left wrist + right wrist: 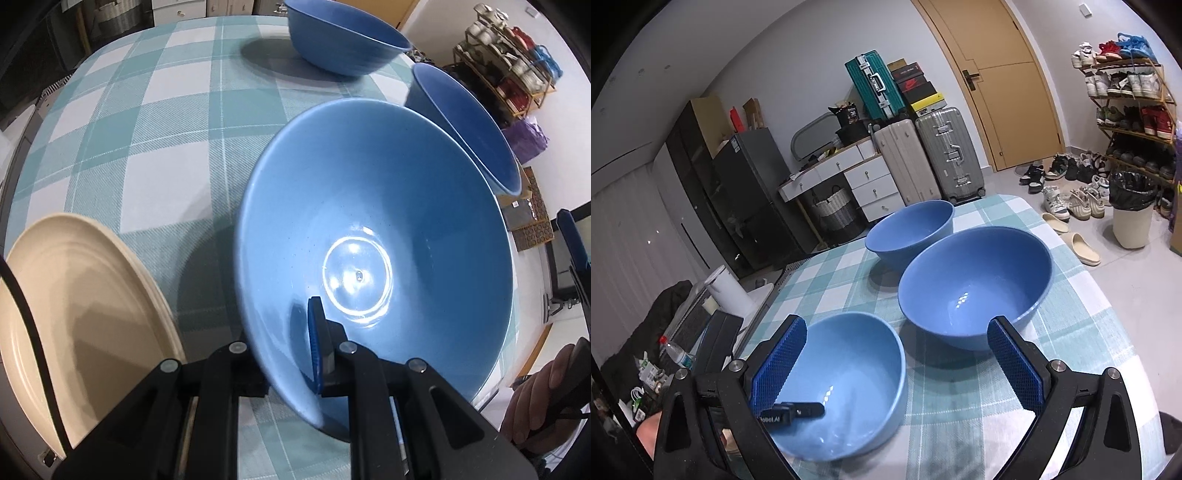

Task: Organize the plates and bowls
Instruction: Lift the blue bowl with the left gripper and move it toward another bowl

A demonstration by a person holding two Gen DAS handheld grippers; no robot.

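Observation:
My left gripper (pixel 295 343) is shut on the near rim of a light blue bowl (pixel 376 236). One blue pad sits inside the bowl and the other finger is hidden behind its wall. The bowl hangs tilted over the checked tablecloth (pixel 177 122). A cream plate (pixel 85 325) lies just to its left. Two darker blue bowls stand beyond, one at the far side (pixel 343 40) and one to the right (pixel 469 125). In the right wrist view my right gripper (pixel 897 365) stands open with nothing held, just behind the light blue bowl (pixel 849 369) and the large blue bowl (pixel 975 288).
The smaller dark blue bowl (pixel 912 229) stands near the table's far edge. Past the table are suitcases (pixel 945 162), white drawers (pixel 871 184), a shoe rack (pixel 1130 96) and a bin (pixel 1132 214). A hand (pixel 535 398) shows at the lower right of the left wrist view.

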